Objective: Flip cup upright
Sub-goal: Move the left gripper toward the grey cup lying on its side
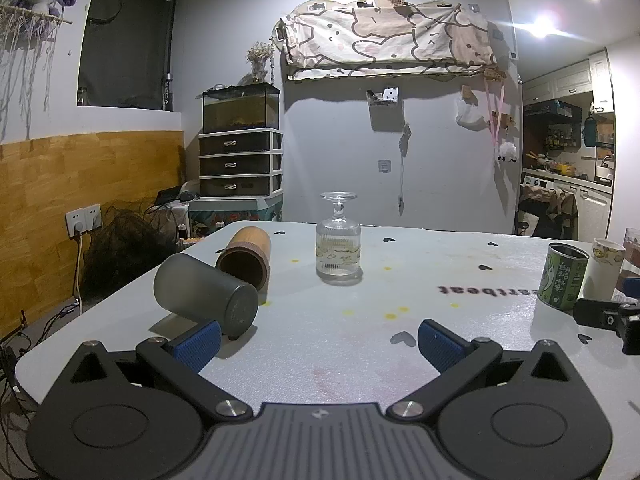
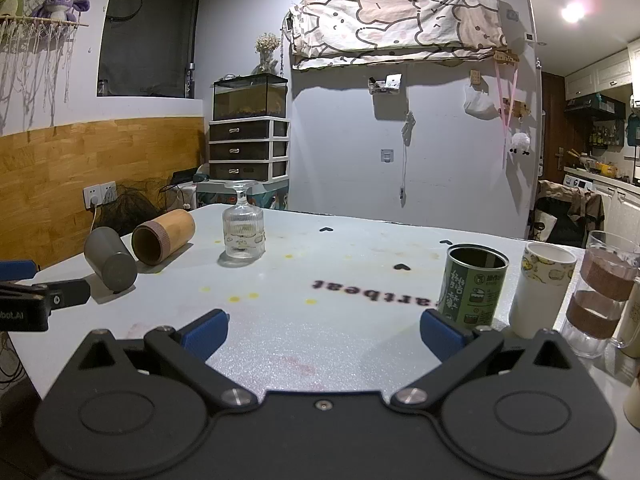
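The jaws of the left gripper (image 1: pixel 318 344) are spread wide with nothing between them, and those of the right gripper (image 2: pixel 323 332) are likewise spread and empty. A clear stemmed glass cup (image 1: pixel 338 240) is seen standing upside down on the white surface (image 1: pixel 360 344). Left of it, a bamboo cup (image 1: pixel 245 258) and a grey cup (image 1: pixel 204 294) lie on their sides. Right of it, a green tin (image 2: pixel 472 286) stands upright.

Matt grey cup (image 1: pixel 206 294), wooden cup (image 1: pixel 245 258), ribbed clear glass (image 1: pixel 338 250).
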Action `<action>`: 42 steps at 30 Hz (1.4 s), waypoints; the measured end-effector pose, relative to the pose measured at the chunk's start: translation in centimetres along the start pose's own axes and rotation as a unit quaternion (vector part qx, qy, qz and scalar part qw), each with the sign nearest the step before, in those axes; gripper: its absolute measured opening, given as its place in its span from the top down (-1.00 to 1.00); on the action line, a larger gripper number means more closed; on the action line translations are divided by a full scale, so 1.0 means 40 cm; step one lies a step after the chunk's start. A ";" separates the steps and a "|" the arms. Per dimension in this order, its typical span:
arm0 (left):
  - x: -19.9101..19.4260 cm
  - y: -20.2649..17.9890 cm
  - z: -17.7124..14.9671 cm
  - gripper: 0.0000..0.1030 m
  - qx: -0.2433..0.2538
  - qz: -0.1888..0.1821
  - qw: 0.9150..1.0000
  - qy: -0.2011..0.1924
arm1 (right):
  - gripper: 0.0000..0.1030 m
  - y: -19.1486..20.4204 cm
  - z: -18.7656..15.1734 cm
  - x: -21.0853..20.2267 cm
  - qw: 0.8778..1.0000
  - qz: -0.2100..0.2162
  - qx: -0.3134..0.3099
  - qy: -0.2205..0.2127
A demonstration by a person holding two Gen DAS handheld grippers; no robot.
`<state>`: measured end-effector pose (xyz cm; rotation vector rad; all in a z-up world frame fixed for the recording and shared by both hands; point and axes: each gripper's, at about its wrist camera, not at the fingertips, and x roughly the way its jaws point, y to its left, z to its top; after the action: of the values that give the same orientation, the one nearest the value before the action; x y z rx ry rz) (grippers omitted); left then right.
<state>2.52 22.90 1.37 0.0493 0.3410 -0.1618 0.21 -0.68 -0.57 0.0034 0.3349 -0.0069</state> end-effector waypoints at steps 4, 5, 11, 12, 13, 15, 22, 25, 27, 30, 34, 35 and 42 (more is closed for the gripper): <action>0.000 0.000 0.000 -1.00 0.000 0.000 1.000 0.000 | -1.00 0.002 0.002 -0.002 1.000 0.000 0.000 0.000; 0.001 0.000 0.000 -1.00 0.000 0.000 1.000 0.000 | -1.00 0.000 0.000 -0.001 1.000 0.000 0.000 0.000; 0.003 0.000 -0.002 -1.00 0.000 0.000 1.000 0.000 | -1.00 0.002 0.002 -0.002 1.000 0.000 -0.001 0.000; 0.002 0.000 -0.002 -1.00 0.000 0.000 1.000 0.000 | -1.00 0.000 0.000 -0.001 1.000 0.000 0.000 0.000; 0.002 0.000 -0.002 -1.00 0.000 0.000 1.000 0.001 | -1.00 0.000 0.001 -0.001 1.000 0.000 -0.001 0.000; 0.001 0.000 -0.001 -1.00 0.000 0.000 1.000 0.001 | -1.00 0.000 0.001 -0.001 1.000 0.000 -0.001 0.000; 0.003 0.000 -0.002 -1.00 0.000 0.000 1.000 0.001 | -1.00 0.001 0.002 -0.002 1.000 0.001 0.000 0.000; 0.004 0.000 -0.002 -1.00 -0.001 0.000 1.000 0.001 | -1.00 0.001 0.001 -0.002 1.000 0.000 -0.001 0.000; 0.003 0.000 -0.002 -1.00 0.000 0.000 1.000 0.001 | -1.00 0.001 0.002 -0.002 1.000 0.000 -0.001 -0.001; 0.003 -0.001 -0.002 -1.00 0.000 0.000 1.000 0.001 | -1.00 0.001 0.002 -0.002 1.000 0.000 -0.001 -0.001; 0.002 -0.002 -0.001 -1.00 -0.001 0.000 1.000 0.001 | -1.00 0.000 0.001 -0.002 1.000 0.001 0.000 -0.001; 0.003 -0.001 -0.001 -1.00 -0.001 0.000 1.000 0.001 | -1.00 0.000 0.001 -0.002 1.000 0.001 0.000 -0.001; 0.027 0.003 -0.022 -1.00 -0.011 0.010 1.000 0.003 | -1.00 -0.004 0.001 -0.004 1.000 0.000 -0.001 -0.003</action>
<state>3.26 22.92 0.19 0.0311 0.3488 -0.1380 0.06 -0.85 -0.48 0.0021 0.3291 -0.0068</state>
